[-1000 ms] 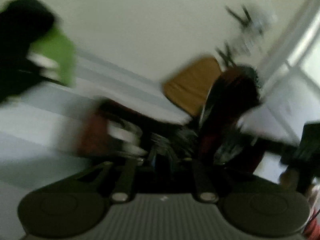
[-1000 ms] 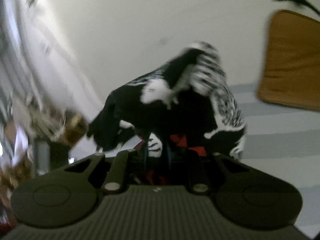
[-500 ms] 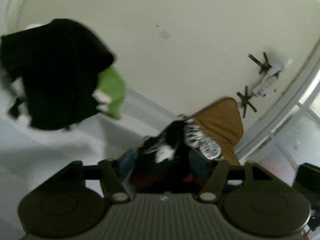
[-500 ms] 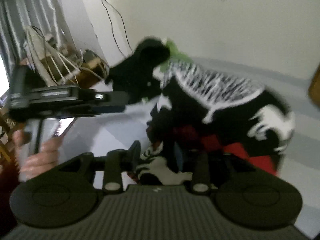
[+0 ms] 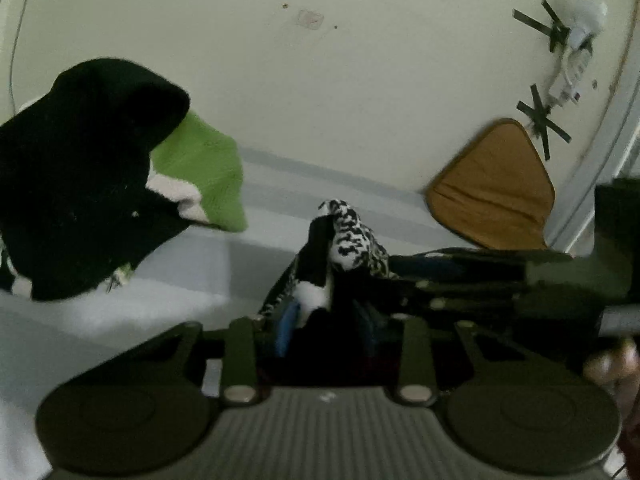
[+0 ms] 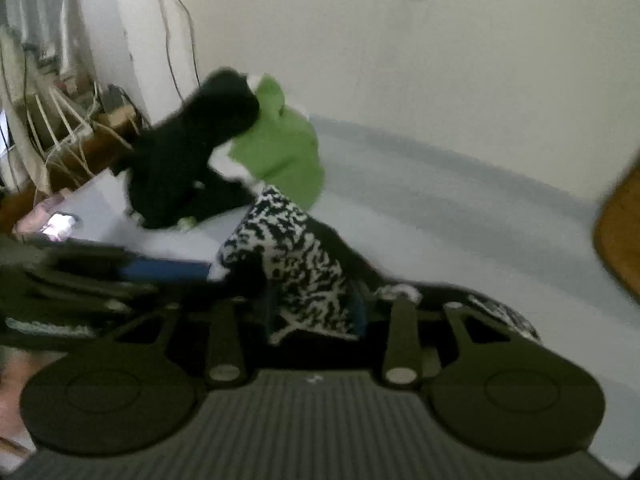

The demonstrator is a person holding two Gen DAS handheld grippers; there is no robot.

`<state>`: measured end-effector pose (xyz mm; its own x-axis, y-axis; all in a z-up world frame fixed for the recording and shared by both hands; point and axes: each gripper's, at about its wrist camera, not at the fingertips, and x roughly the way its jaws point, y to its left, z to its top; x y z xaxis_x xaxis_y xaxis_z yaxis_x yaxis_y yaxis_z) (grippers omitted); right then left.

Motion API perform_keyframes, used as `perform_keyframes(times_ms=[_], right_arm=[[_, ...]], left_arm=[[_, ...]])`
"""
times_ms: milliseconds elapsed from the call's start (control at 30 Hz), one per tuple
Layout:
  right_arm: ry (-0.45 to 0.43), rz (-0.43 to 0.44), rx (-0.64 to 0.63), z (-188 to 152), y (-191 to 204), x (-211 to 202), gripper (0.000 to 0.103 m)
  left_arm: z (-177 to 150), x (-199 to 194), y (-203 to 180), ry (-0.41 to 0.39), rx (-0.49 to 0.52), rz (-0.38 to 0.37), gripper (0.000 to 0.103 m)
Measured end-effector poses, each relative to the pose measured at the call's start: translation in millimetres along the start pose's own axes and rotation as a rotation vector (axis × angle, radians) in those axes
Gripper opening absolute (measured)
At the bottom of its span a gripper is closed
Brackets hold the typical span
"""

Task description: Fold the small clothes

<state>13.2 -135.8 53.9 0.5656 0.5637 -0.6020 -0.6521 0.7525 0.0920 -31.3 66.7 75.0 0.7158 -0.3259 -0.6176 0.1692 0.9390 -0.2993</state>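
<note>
- Patterned garment (image 6: pixel 296 264): black-and-white, bunched on the pale striped surface (image 6: pixel 460 216), lying between both tools; fold judged unfinished.
- Right gripper (image 6: pixel 312 312): jaws part-open and lately widening, cloth between them; actual grip cannot be told.
- Left gripper (image 5: pixel 328 320): jaws lately narrowing around the same cloth; hold cannot be told.
- Black and green pile (image 5: pixel 92 176): heaped well apart, apparently unfolded.
- Room: cream wall (image 5: pixel 360 80), brown cushion (image 5: pixel 492 188), taped cable.

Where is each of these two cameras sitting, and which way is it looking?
Left wrist: on the left gripper, looking along its fingers at the black-and-white garment; the right gripper enters from the right.
Right wrist: on the right gripper, facing the same garment; the left gripper enters from the left.
Shared: garment, black-and-green clothes pile, striped surface.
</note>
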Motion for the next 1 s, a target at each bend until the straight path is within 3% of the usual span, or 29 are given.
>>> perform_keyframes(times_ms=[67, 233, 300, 333, 400, 467, 500, 600, 667, 767, 867, 1000], right_arm=[[0.013, 0.010, 0.056, 4, -3, 0, 0.042], [-0.054, -0.019, 0.024, -6, 6, -7, 0.043], [-0.091, -0.022, 0.033, -11, 9, -22, 0.047], [-0.114, -0.018, 0.043, -11, 10, -30, 0.050], [-0.191, -0.019, 0.069, -22, 9, -58, 0.066], [-0.287, -0.056, 0.104, -38, 7, -87, 0.075], [-0.322, -0.071, 0.130, -47, 3, -99, 0.082], [-0.340, -0.085, 0.260, -72, -18, -115, 0.088], [-0.301, -0.039, 0.371, -84, -38, -112, 0.088], [-0.243, 0.014, 0.538, -96, -64, -97, 0.088], [-0.218, 0.061, 0.618, -99, -80, -81, 0.088], [-0.171, 0.109, 0.643, -95, -84, -55, 0.089]], left_arm=[[1, 1, -3, 0.006, 0.007, 0.002, 0.036], [3, -4, -10, 0.013, 0.024, 0.014, 0.041], [3, -12, -9, 0.019, 0.016, 0.017, 0.051], [3, -15, -8, 0.016, 0.013, 0.030, 0.063], [2, -26, -6, -0.003, 0.014, 0.061, 0.072], [0, -34, -2, -0.015, -0.001, 0.057, 0.096], [0, -35, 0, -0.011, -0.018, 0.044, 0.102], [-1, -28, 6, 0.036, -0.056, -0.013, 0.103], [1, -19, 10, 0.072, -0.081, -0.013, 0.103], [11, -12, 16, 0.070, -0.105, -0.003, 0.103], [20, -6, 17, 0.070, -0.117, -0.014, 0.103], [13, 21, -1, 0.226, -0.071, -0.109, 0.103]])
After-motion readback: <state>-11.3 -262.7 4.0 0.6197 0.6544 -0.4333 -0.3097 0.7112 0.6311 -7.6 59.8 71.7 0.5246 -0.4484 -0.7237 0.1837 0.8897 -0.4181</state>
